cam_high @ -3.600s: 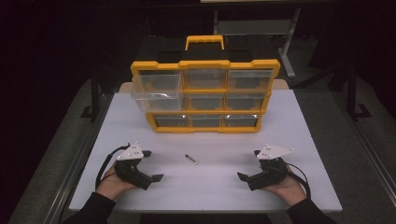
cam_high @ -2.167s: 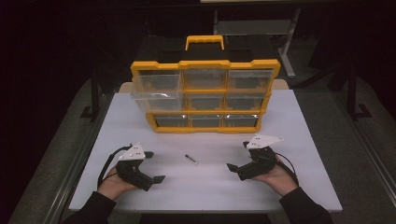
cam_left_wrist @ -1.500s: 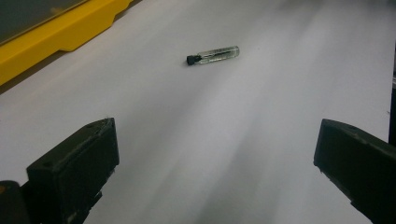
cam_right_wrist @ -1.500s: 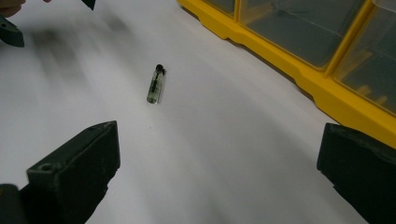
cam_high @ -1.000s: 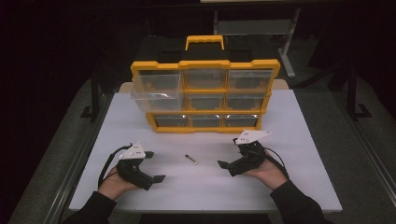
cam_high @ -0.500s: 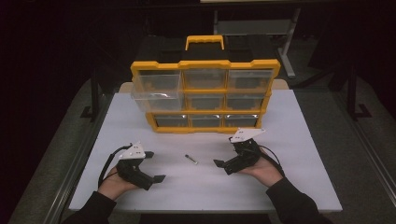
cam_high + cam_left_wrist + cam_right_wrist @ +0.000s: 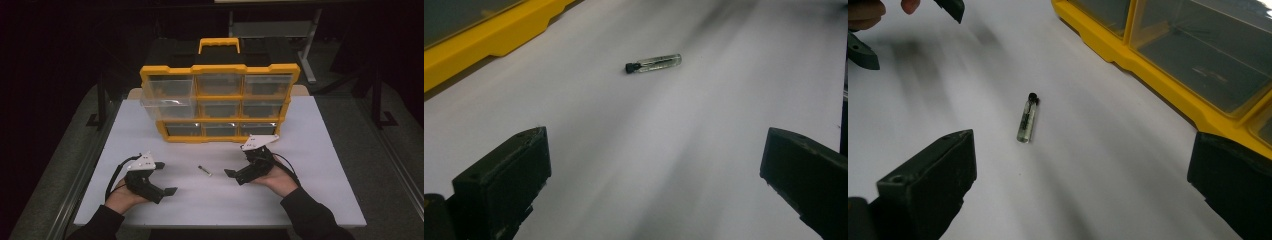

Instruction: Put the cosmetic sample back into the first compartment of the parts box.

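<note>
A small glass vial (image 7: pixel 204 171) with a black cap lies on its side on the white table (image 7: pixel 320 165), between the person's two hand-held grippers and in front of the yellow drawer organiser (image 7: pixel 220 102) that stands at the far side. Seen from above, its long axis runs on a slant from far-left to near-right. The right gripper (image 7: pixel 235 175) sits close beside it, just to the vial's right, its jaws spread wide and aimed leftward at the glass; in the right gripper view the vial (image 7: pixel 1027 119) lies ahead between the two jaws, cap end farther away and body nearly in line with the camera's gaze. The left gripper (image 7: pixel 166 177), also spread open, rests nearer the person at the left, noticeably farther from the vial; in the left gripper view the vial (image 7: pixel 653 63) lies well ahead, crosswise. The right hand looks the better placed to take it, though the jaws would likely need to close across the slim body rather than along it.
</note>
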